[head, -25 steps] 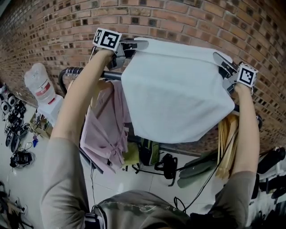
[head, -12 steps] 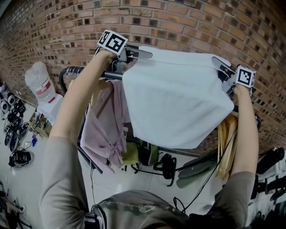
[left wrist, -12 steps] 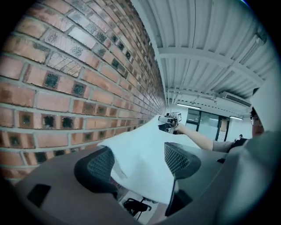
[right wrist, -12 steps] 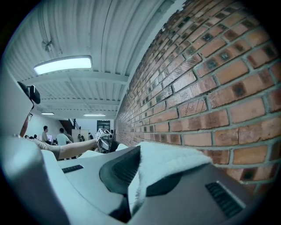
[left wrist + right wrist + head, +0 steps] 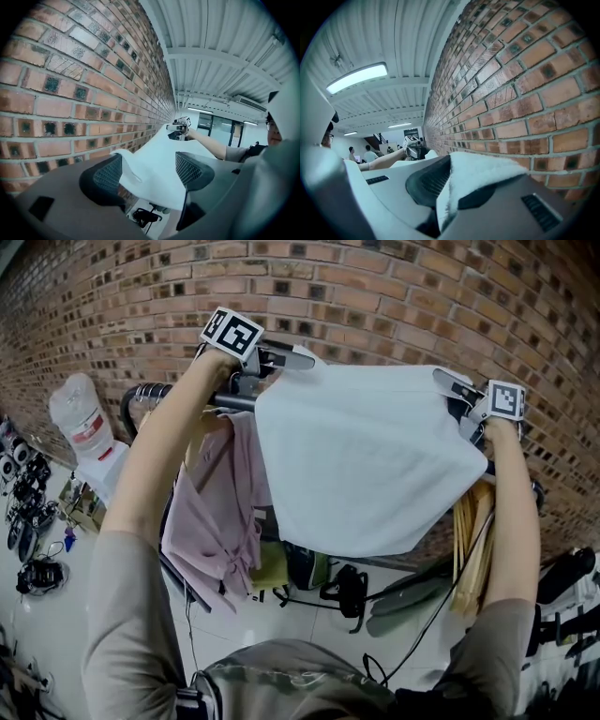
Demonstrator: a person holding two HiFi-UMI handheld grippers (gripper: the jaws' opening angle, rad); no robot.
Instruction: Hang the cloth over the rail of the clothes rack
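A white cloth hangs over the dark rail of the clothes rack, in front of a brick wall. My left gripper is at the cloth's upper left corner, open. In the left gripper view that corner lies loose between the wide-apart pads. My right gripper is shut on the cloth's upper right corner, and white fabric bulges out of its closed jaws. The cloth hides the rail beneath it.
A pink garment hangs on the rail left of the cloth. Wooden hangers hang at the right. The brick wall is close behind the rack. A large water bottle, bags and cables lie on the floor below.
My left gripper's jaws have opened and let go of the cloth corner. The cloth's top edge has sunk lower towards the rail. My right gripper moved slightly left, still gripping.
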